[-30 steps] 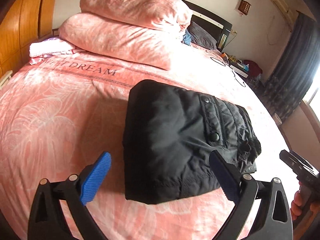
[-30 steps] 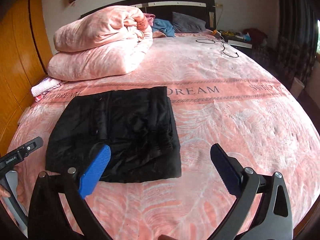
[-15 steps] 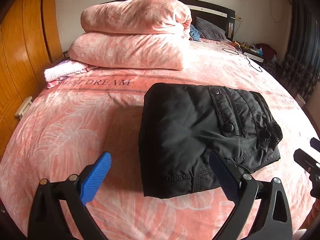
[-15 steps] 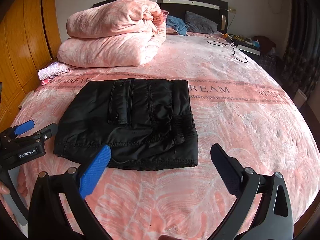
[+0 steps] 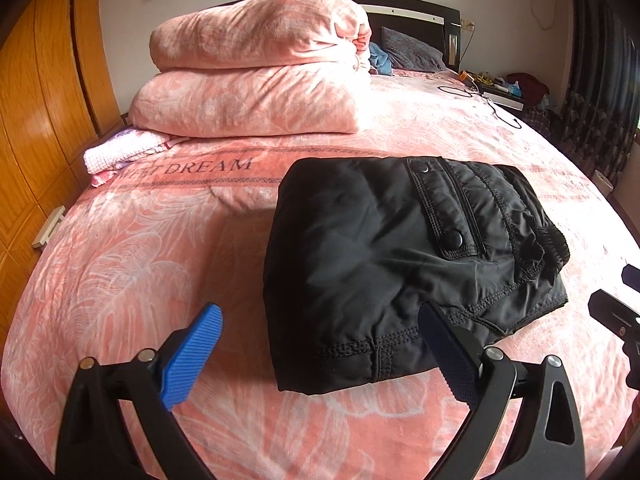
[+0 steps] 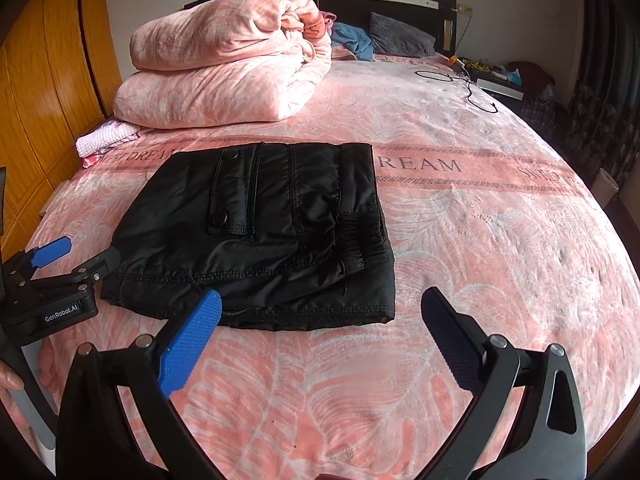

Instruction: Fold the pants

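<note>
I am drawing both tools back: left tool and right tool are spread, holding nothing. The folded black pants are lying mid-bed, seemingly finished.

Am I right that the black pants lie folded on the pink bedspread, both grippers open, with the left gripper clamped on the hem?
Not quite. The left gripper is not clamped on anything: the left wrist view shows its jaws spread wide, short of the black pants. The rest holds: the pants lie folded on the pink bedspread and the right gripper is open too.
</note>
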The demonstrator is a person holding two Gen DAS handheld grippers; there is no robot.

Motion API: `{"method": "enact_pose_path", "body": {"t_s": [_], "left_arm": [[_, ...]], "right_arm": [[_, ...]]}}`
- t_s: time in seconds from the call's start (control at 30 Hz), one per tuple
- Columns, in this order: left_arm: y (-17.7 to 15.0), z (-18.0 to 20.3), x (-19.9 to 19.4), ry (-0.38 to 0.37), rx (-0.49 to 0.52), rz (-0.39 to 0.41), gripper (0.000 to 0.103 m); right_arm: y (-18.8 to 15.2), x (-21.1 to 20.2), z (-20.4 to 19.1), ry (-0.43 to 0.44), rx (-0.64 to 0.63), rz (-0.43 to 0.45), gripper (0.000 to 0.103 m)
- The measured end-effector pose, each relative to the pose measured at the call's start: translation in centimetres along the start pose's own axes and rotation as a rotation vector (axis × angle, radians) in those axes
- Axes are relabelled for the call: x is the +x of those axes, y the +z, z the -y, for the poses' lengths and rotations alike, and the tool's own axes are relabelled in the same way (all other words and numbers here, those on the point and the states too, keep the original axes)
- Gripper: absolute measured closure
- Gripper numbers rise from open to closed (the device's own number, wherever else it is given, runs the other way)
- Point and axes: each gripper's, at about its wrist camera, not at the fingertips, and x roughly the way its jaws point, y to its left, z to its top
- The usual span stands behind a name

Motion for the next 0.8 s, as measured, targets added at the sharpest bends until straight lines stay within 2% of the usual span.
{"method": "enact_pose_path", "body": {"t_s": [0.8], "left_arm": [[-0.6, -0.1, 1.3, 0.009, -0.002, -0.064, 0.004]], "right_arm": [[-0.4, 0.9, -0.6, 0.001, -0.011, -0.024, 0.003]]}}
